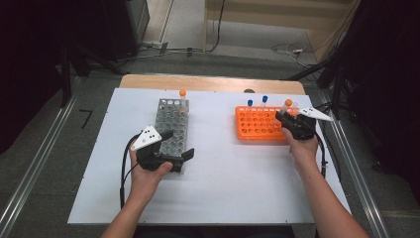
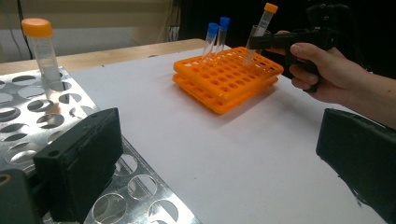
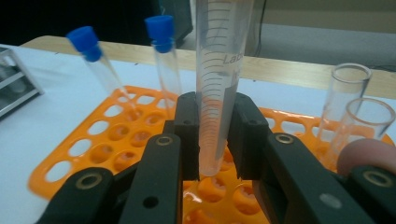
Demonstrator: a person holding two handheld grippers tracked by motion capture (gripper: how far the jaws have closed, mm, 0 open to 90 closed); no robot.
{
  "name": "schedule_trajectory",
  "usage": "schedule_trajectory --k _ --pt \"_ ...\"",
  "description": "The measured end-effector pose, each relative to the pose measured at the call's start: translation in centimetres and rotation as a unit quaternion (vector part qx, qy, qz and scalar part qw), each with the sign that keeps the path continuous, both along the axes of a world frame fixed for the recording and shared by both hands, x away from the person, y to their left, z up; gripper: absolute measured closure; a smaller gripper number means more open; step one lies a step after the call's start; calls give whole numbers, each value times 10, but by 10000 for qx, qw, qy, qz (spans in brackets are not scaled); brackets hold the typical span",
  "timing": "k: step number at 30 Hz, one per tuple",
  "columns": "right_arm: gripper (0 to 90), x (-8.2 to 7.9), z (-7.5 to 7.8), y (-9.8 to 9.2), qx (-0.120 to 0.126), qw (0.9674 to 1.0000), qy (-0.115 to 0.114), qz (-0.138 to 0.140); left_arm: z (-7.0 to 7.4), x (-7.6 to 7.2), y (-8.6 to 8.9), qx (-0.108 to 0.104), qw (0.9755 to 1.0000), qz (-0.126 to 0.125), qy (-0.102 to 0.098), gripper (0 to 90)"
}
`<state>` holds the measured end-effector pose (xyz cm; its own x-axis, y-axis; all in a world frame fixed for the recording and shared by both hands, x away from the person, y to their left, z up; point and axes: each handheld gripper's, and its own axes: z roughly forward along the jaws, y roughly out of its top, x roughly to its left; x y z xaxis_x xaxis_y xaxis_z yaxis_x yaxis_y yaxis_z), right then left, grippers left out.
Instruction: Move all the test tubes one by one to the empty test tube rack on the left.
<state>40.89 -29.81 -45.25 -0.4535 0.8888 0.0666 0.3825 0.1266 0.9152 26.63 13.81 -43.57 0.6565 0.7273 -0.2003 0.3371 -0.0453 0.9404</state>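
Lifting step: right gripper [image 3: 214, 154] clamped the orange-capped tube [image 3: 217, 84] low between its pads, tip just above the orange rack [image 3: 65, 165]. Left gripper [image 2: 219, 158] sat released over the metal rack [image 2: 28, 107]. Next, probably: carry across, keeping the tube upright.

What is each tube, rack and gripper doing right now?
Right gripper: shut on the orange-capped tube, just over the orange rack.
Orange-capped tube: capped, clamped between the fingers, tilted.
Two blue-capped tubes: capped, standing in the orange rack, leaning.
Two open tubes: no caps, in the orange rack.
Orange rack: mostly empty holes.
Metal rack: one orange-capped tube standing in it.
Left gripper: open, holding nothing, over the metal rack.
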Motion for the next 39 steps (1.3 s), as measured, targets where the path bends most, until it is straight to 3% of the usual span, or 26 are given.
schedule_trajectory --k 8,23,27,33,39 --pt "723 -29 11 15 -94 9990 -5 435 2 0 -6 -17 10000 -51 -28 9" --pt "724 -77 10 39 -41 9946 54 1035 4 -1 -20 -53 9997 -227 -74 14" --pt "724 -93 8 47 -3 9922 66 1245 4 -2 -25 -70 9996 -270 -90 25" --pt "724 -104 9 57 48 9890 112 1477 4 -4 -35 -49 9991 -409 -102 27" --pt "725 -116 6 78 7 9820 131 1886 4 -7 -46 -62 9983 -570 -94 48"
